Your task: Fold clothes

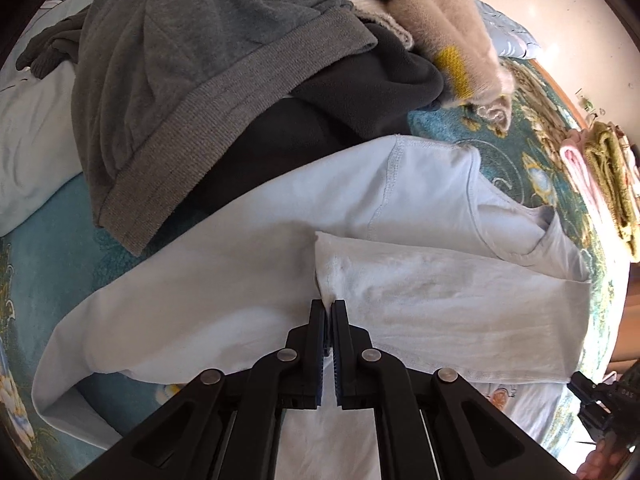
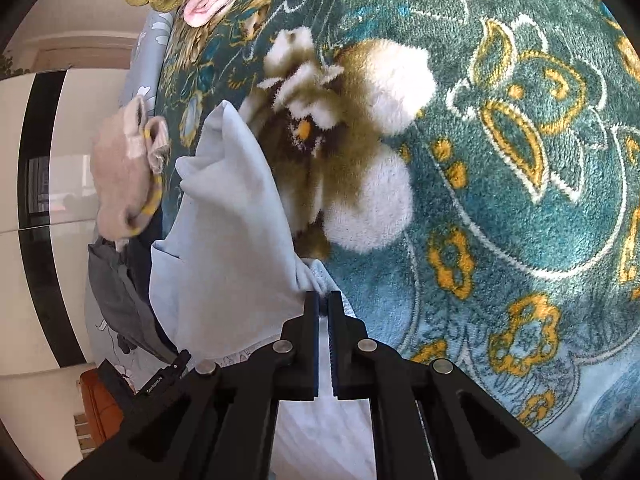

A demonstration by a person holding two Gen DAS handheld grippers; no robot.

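A pale blue long-sleeved shirt lies spread on the teal patterned blanket, with one part folded over its body. My left gripper is shut on the edge of that folded part. In the right wrist view the same pale blue shirt hangs lifted above the blanket. My right gripper is shut on its ribbed edge. The right gripper also shows in the left wrist view at the lower right.
A pile of clothes lies behind the shirt: a grey sweatshirt, a dark fleece and a beige fuzzy sweater. Folded olive and pink items sit at the bed's right edge. A pillow lies at left.
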